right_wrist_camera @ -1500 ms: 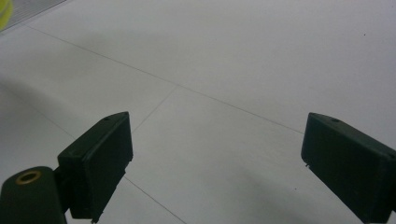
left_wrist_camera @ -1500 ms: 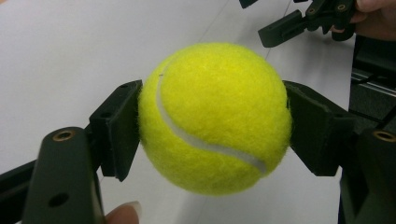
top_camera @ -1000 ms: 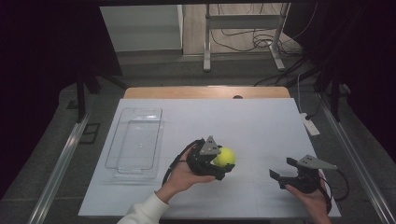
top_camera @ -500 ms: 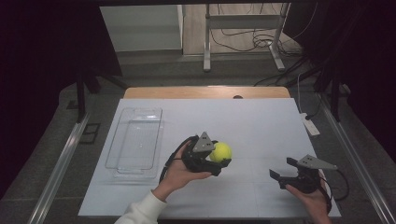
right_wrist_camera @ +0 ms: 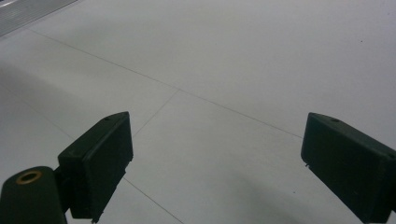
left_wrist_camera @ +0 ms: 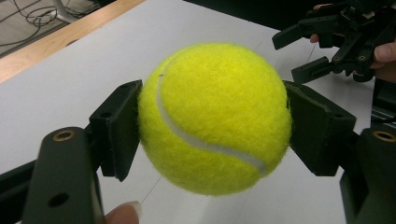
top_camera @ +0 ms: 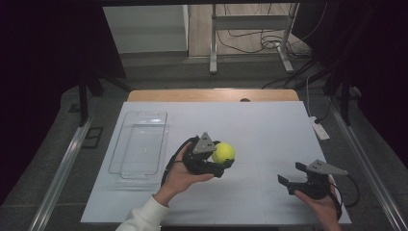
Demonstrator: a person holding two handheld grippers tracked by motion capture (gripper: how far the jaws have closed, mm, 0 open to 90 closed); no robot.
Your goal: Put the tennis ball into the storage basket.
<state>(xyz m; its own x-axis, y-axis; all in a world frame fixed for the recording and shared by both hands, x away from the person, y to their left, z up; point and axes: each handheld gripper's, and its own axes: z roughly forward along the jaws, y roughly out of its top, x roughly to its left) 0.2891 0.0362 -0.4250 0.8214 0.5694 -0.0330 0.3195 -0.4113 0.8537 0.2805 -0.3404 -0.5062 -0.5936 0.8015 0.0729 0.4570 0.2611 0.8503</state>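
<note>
The left gripper (top_camera: 226,155), mid-frame, clamps the tennis ball (top_camera: 223,152); carrying it level toward the clear tray (top_camera: 119,168) at left seems wise. The right gripper (top_camera: 288,174) gapes empty.

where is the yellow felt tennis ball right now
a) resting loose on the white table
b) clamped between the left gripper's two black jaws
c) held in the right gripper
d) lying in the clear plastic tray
b: in the left gripper view the yellow felt tennis ball sits pressed between both black jaws of the left gripper, while the right gripper stands open with nothing in it.
</note>
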